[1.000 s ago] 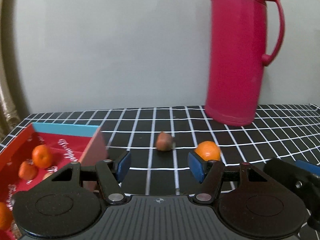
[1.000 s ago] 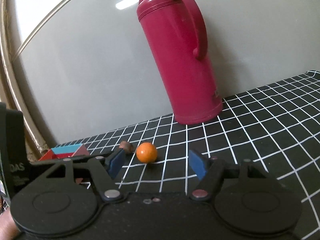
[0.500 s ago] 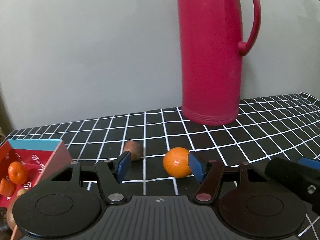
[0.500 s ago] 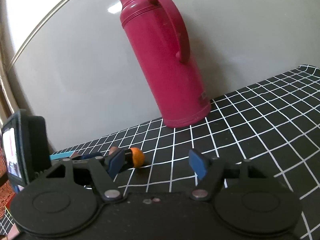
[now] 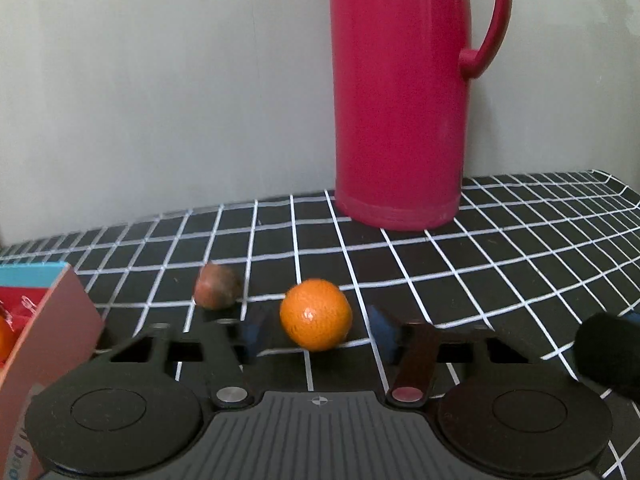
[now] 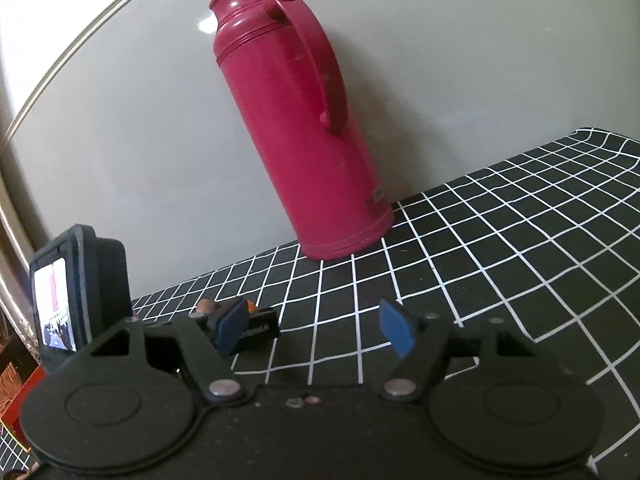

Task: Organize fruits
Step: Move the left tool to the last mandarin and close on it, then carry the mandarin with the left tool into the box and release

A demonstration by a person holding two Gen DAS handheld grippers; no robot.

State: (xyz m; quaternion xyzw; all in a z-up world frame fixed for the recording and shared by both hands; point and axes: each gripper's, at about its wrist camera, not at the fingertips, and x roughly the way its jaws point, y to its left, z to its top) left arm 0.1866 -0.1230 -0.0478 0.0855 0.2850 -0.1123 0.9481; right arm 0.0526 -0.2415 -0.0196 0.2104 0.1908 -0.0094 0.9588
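My left gripper [image 5: 316, 330] is closing around the orange [image 5: 316, 314], which sits on the checked cloth [image 5: 500, 264] between the blue pads with a gap on each side, nearer the left pad; my right gripper [image 6: 316, 326] hangs partly open over bare cloth, holding nothing. I judge the round fruit could squirt forward or roll toward the brown fruit [image 5: 216, 286] just beyond if one pad lands first. The red box [image 5: 60, 320] of fruit stands at the left edge.
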